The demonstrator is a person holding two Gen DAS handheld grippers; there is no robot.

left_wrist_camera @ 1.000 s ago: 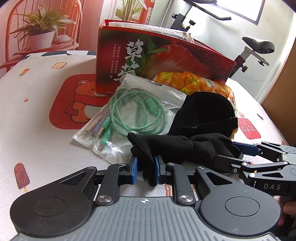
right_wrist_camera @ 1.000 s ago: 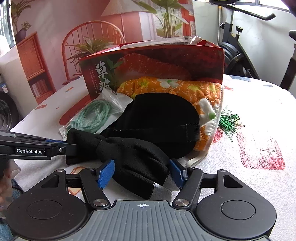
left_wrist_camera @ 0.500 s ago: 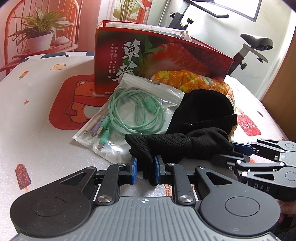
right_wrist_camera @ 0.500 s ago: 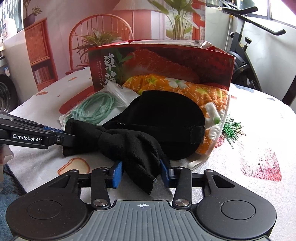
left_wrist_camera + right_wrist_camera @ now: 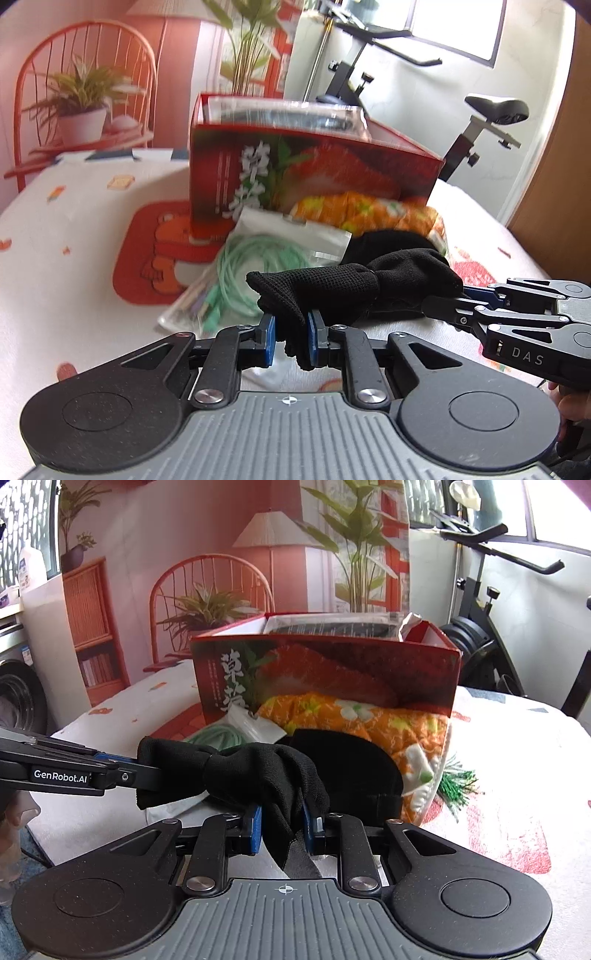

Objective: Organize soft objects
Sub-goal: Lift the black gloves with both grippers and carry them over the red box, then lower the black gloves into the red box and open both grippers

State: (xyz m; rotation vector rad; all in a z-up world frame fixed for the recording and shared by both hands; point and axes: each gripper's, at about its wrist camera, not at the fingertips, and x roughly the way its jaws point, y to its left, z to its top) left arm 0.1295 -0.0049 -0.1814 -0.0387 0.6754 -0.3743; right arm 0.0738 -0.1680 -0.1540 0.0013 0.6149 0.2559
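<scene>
Above the desk [image 5: 74, 240], the left gripper [image 5: 290, 334] and right gripper [image 5: 282, 825] each clamp an end of the black glove [image 5: 332, 291]. Their fingers [image 5: 266, 339] pinch it narrowly. The red box [image 5: 332, 672] stands behind.

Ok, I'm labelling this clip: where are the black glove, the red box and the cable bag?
black glove [image 5: 332, 291]: left wrist view, on its knit middle.
red box [image 5: 424, 668]: right wrist view, on its printed front wall.
cable bag [image 5: 295, 236]: left wrist view, on the bag's clear upper part.
</scene>
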